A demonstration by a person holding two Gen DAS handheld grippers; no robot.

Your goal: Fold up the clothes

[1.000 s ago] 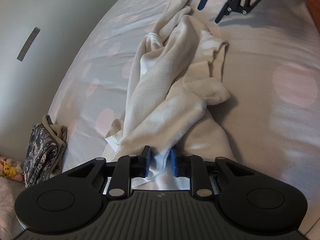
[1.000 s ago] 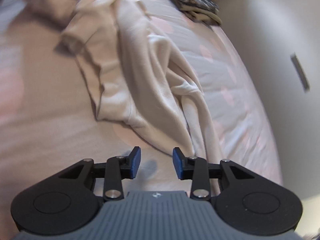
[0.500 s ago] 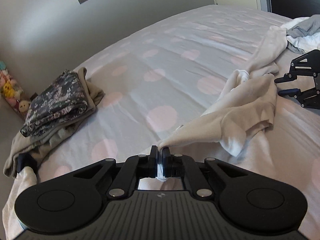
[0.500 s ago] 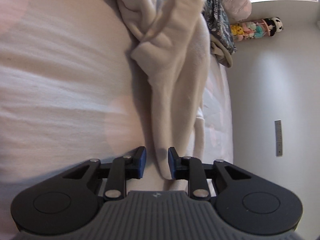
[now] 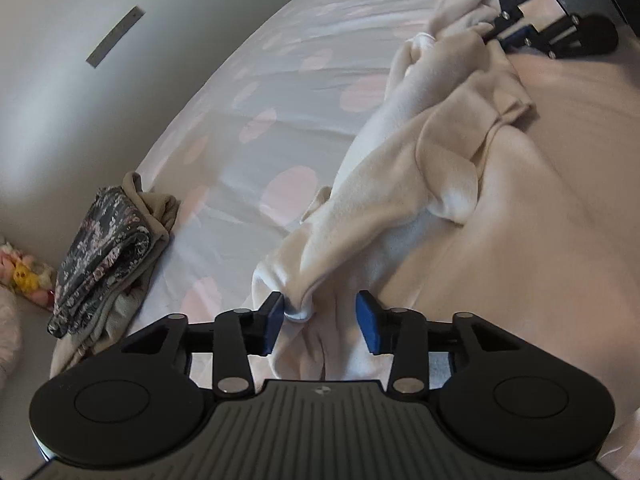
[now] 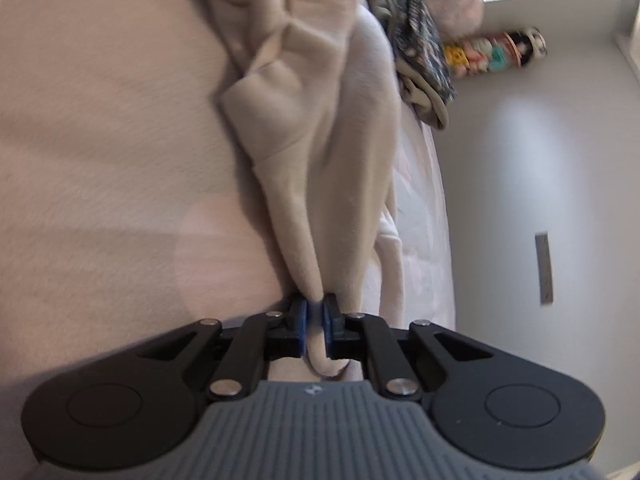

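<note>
A cream fleece garment (image 5: 404, 168) lies bunched and twisted in a long strip across the bed. My left gripper (image 5: 320, 322) stands open over its near end, a rolled corner of the cloth resting loose against the left blue pad (image 5: 272, 322). At the far end, my right gripper (image 5: 516, 34) shows at the top right of the left wrist view. In the right wrist view, the right gripper (image 6: 314, 326) is shut on a pinched fold of the cream garment (image 6: 320, 160), which stretches away from its blue pads.
The bed (image 5: 280, 80) has a pale sheet with pink dots. A folded floral garment on a beige one (image 5: 104, 256) sits at the bed's left edge, also seen as the folded pile (image 6: 420, 48). Small toys (image 6: 492, 54) line the floor by the grey wall (image 5: 80, 40).
My left gripper has let go of the garment and opened. My right gripper has shut on the other end of the cloth.
</note>
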